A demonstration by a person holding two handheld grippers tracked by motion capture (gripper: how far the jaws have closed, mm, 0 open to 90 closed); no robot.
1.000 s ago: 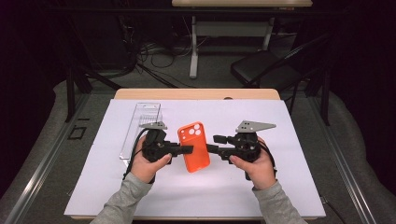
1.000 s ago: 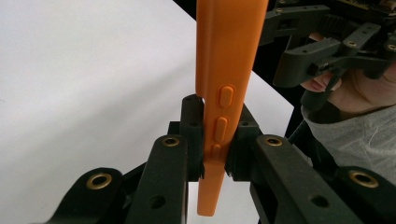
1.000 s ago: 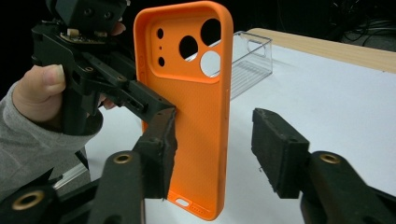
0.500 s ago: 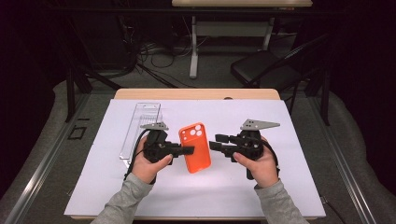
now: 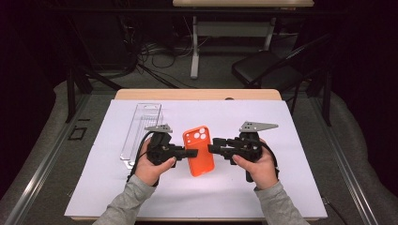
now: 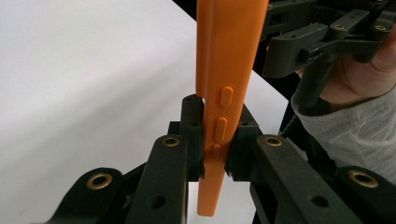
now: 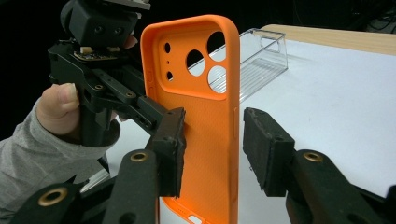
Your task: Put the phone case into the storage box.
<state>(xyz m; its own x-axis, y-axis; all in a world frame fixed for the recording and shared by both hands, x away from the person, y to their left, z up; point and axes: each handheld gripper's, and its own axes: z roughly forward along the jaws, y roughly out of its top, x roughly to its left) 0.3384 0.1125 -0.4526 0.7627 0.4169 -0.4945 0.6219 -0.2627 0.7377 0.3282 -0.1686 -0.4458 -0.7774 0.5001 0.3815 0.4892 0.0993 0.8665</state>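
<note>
The left claw (image 5: 193, 152) was clamped on the left long edge of an orange phone case (image 5: 199, 150), its jaws pinching the side with the buttons, as the left gripper view (image 6: 215, 140) showed. The case was held above the white sheet (image 5: 305, 140) covering the tabletop (image 5: 141, 94), between the two hands. The right claw (image 5: 212, 147) straddled the case's opposite edge; its jaws had just been closing, with the case between them, and in the right gripper view (image 7: 212, 149) one pad lay close against the back while the other stood clear of it. A clear plastic tray (image 5: 141, 129) lay on the sheet near the left hand (image 5: 150, 168).
</note>
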